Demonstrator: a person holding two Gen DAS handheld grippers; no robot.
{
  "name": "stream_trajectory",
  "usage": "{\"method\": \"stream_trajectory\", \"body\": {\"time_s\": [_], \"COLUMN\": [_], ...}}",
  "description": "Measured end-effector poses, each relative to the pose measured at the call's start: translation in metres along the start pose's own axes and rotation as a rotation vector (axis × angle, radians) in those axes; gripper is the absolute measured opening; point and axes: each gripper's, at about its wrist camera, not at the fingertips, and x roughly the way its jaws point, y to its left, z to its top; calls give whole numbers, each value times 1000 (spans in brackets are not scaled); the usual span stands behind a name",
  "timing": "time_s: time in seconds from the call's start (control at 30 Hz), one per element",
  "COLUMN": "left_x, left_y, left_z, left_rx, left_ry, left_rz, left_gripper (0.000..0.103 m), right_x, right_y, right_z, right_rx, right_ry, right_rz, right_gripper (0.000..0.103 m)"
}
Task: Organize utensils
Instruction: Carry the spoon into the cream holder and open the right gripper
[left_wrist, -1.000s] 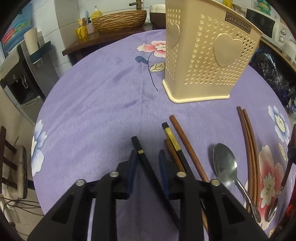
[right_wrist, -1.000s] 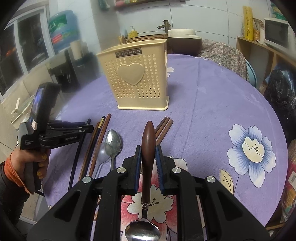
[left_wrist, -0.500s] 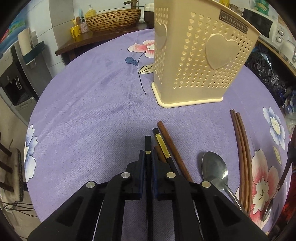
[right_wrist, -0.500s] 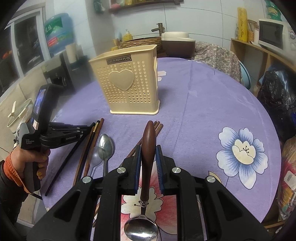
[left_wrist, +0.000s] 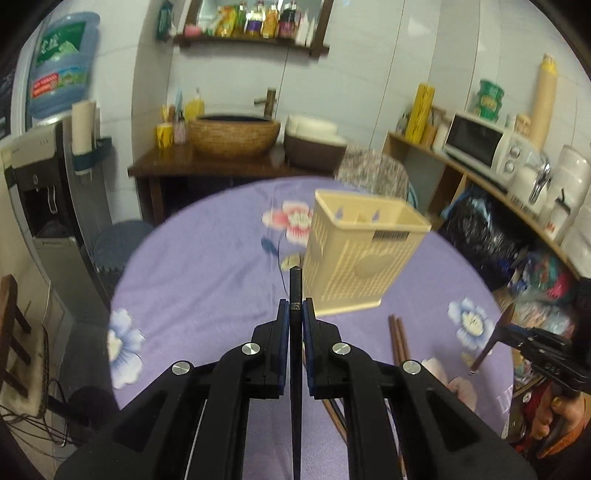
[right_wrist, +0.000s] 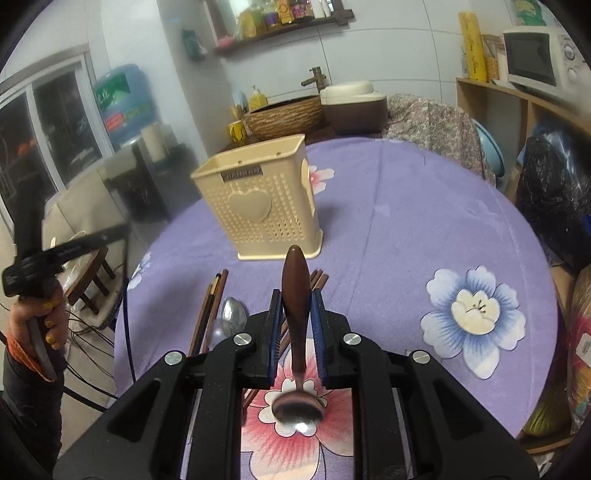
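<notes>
Black chopstick (left_wrist: 296, 295) clamped between the left claw (left_wrist: 296, 319) pads, tip poking forward beside the cream utensil holder (left_wrist: 364, 254), wooden-handled spoon (right_wrist: 295, 295) gripped in the right claw (right_wrist: 296, 328), bowl hanging below over the purple-clothed bench (right_wrist: 424, 229), loose chopsticks (right_wrist: 208, 306) lying left of it.

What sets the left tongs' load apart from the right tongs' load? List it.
The left tongs are shut on a thin, straight black chopstick; the right tongs on a thick, rounded brown-handled spoon. The chopstick is uniform and slim; the spoon ends in a metal bowl near the camera. Both are lifted above the purple tablecloth and point toward the cream utensil holder.
</notes>
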Motion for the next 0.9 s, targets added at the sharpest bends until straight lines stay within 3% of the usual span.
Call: {"method": "stream_trajectory", "body": {"time_s": [0.2,0.43,0.6,0.7,0.9], "left_x": [-20,-24,-32,-39,-55], "left_y": [3,8,7,2,-21], "left_z": [12,17,37,62,131], "left_rx": [-1,6,25,38,32], "left_ry": [-85,-106,-135,-157,-246], "left_rz": [21,36,36,12,-59], "left_gripper": [9,9,8,9,8], "right_x": [-4,-1,2,-5,-21], "right_y": [6,11,13,21,46], "right_z": [11,20,36,59,144], "right_rx": [-24,-60,-75,-99,-138], "right_ry": [-14,0,13,-14,-124], "right_rz": [-11,-26,-13,-3,9], "right_gripper": [16,16,16,16,16]}}
